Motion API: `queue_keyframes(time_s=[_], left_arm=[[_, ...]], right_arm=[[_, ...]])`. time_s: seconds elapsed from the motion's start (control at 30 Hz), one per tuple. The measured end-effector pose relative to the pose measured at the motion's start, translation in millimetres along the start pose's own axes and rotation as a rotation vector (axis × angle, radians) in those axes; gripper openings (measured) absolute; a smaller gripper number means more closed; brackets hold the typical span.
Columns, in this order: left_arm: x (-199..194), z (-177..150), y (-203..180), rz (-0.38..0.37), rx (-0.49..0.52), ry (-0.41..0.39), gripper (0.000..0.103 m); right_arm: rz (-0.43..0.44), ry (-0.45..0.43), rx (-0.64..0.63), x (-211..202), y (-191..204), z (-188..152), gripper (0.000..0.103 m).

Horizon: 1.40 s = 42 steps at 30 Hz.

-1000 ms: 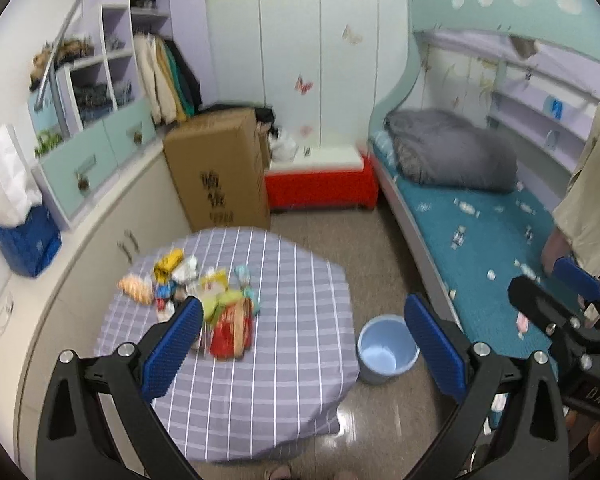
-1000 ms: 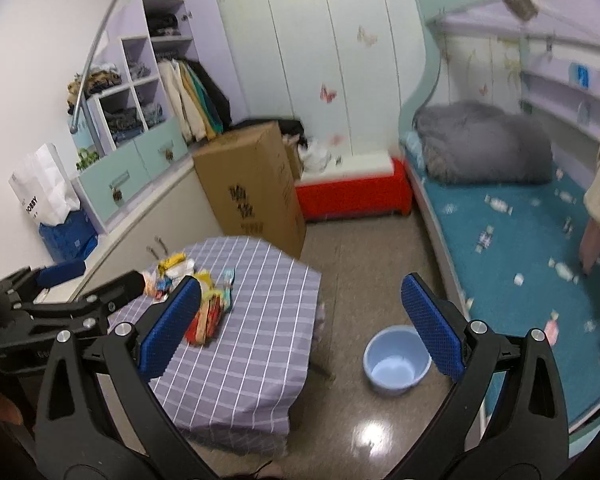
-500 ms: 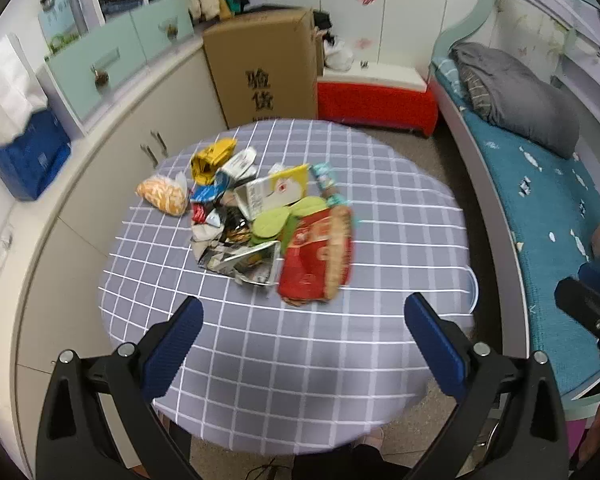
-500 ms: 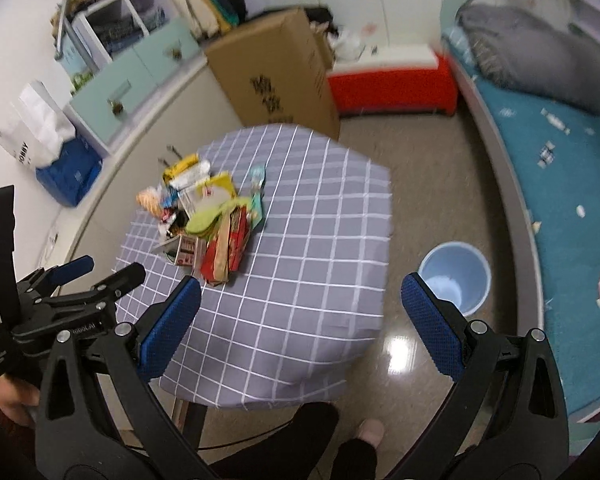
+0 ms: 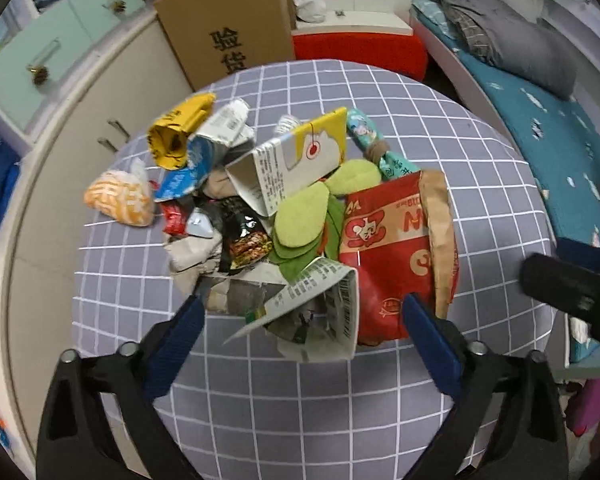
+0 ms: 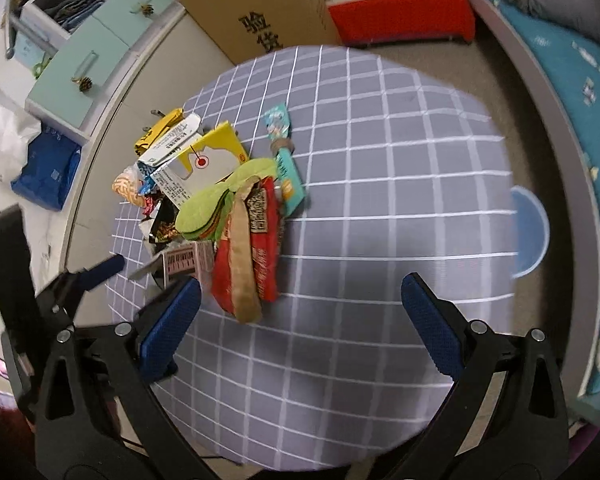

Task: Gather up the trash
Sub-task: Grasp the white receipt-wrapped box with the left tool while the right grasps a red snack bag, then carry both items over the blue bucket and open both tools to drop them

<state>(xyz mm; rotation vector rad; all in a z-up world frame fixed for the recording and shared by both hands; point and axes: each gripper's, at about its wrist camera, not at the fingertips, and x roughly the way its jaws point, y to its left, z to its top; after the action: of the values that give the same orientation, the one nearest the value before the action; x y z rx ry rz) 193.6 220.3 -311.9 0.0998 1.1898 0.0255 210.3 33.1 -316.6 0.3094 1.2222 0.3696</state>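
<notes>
A heap of trash lies on a round table with a grey checked cloth [image 5: 440,128]: a red snack bag [image 5: 392,256], a yellow-white carton [image 5: 292,160], green pads [image 5: 304,216], a torn carton [image 5: 320,320], a yellow wrapper [image 5: 176,132], an orange bag [image 5: 120,198]. My left gripper [image 5: 298,338] is open and empty, just above the near side of the heap. My right gripper [image 6: 300,320] is open and empty over the bare cloth [image 6: 400,184], to the right of the heap, whose red bag [image 6: 256,256] shows there. A light blue bin [image 6: 530,232] stands beyond the table's right edge.
A cardboard box [image 5: 228,20] and a red-white bench [image 5: 360,46] stand behind the table. Cabinets [image 5: 80,92] run along the left. A bed with a teal sheet [image 5: 560,140] is on the right. My right gripper [image 5: 572,288] shows at the right in the left wrist view.
Both grippers have dropped and tilted down toward the table. The left one has closed in on the trash heap; the right one now looks down on the cloth. Both stay open.
</notes>
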Motion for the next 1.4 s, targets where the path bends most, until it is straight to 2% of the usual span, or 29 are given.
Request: queue_keyframes(time_s=[0.03,0.07,0.17,0.23,0.37,0.57,0.73,0.83,0.97,1.13,1.23,1.33,1.4], left_arm=[[4.2,0.4,3.1,-0.024,0.002,0.013,0.062],[6.7,0.2,5.7,-0.038,0.0,0.023,0.054],[7.1,-2.2,17.5,-0.102,-0.028,0.024,0.051],[2.4,-5.0,26.3,-0.125,-0.06,0.017,0.05],[-11.3,-9.6,49.4,-0.19,-0.153,0.012,0.05],[-39.9,-7.9,64.8,-0.2,-0.206,-0.02,0.049],[-69.3,5.1,55.8,-0.196,-0.171,-0.056,0.049],[-85.2,19.5,35.2,-0.231,-0.121,-0.08,0.049],[-96.1,47.7,-15.0,-0.304,-0.047,-0.103,0.049],[-92.6,86.8,-106.3,-0.367,0.069,-0.108,0.049],[-82.4,108.1,-162.3,-0.381,0.118,-0.092,0.049],[-69.5,128.5,-210.7,-0.391,0.144,-0.06,0.049],[-61.0,138.7,-241.1,-0.381,0.164,-0.046,0.049]], right_arm=[[0.009,0.01,0.01,6.8,1.8,1.5,0.098],[0.017,0.019,0.019,14.8,4.2,3.3,0.098],[0.04,0.036,0.036,29.8,11.4,8.0,0.096],[0.062,0.055,0.045,40.9,16.2,11.6,0.083],[0.077,0.109,0.054,62.0,25.9,16.0,0.033],[0.163,0.159,0.038,51.0,38.0,8.2,0.027],[0.206,0.142,0.002,20.9,46.1,8.8,0.027],[0.192,0.074,-0.002,-13.8,34.8,14.3,0.027],[0.139,-0.047,0.057,-71.3,-12.7,26.7,0.027],[-0.031,-0.165,0.1,-126.9,-94.1,40.1,0.027],[-0.133,-0.175,0.114,-144.2,-145.8,49.4,0.027],[-0.197,-0.164,0.118,-152.9,-190.2,63.3,0.027],[-0.21,-0.154,0.119,-151.6,-214.0,70.4,0.029]])
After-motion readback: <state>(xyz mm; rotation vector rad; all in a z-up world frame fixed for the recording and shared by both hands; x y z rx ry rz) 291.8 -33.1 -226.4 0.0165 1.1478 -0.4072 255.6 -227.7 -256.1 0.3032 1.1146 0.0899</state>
